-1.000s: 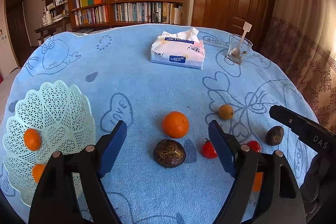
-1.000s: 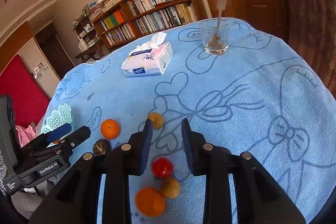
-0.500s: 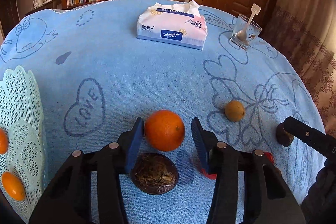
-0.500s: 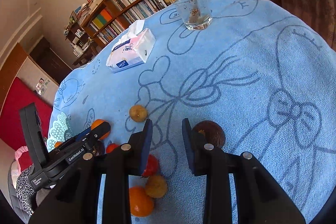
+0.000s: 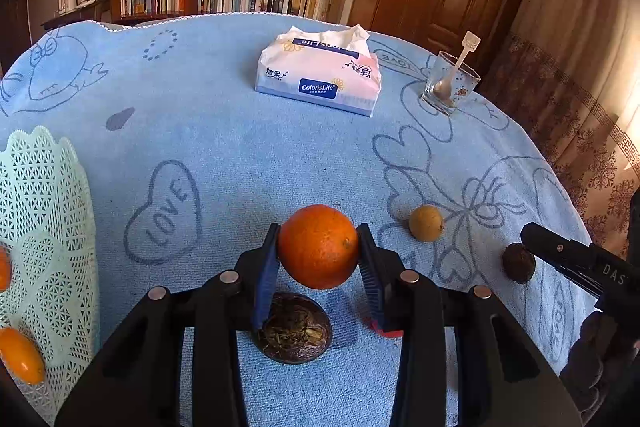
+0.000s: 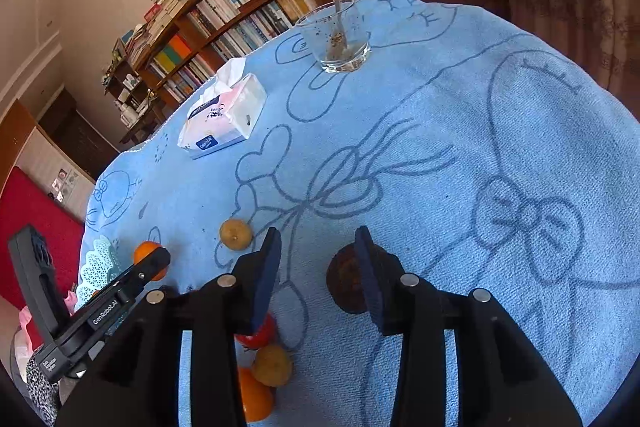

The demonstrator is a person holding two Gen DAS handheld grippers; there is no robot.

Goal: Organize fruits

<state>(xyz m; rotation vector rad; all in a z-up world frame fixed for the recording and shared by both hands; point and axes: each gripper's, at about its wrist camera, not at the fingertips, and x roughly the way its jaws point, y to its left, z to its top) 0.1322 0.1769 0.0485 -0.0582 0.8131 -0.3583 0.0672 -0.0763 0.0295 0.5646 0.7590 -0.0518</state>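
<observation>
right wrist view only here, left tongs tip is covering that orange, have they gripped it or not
Observer: Yes. The left tongs are shut on the orange, one pad on each side.
Operator: anything right under it
Observer: A dark brown round fruit lies on the cloth just below the orange, between the tongs' arms.
Operator: whats in the basket
Observer: The white lattice basket shows two small orange fruits at the left edge of the left wrist view.
</observation>
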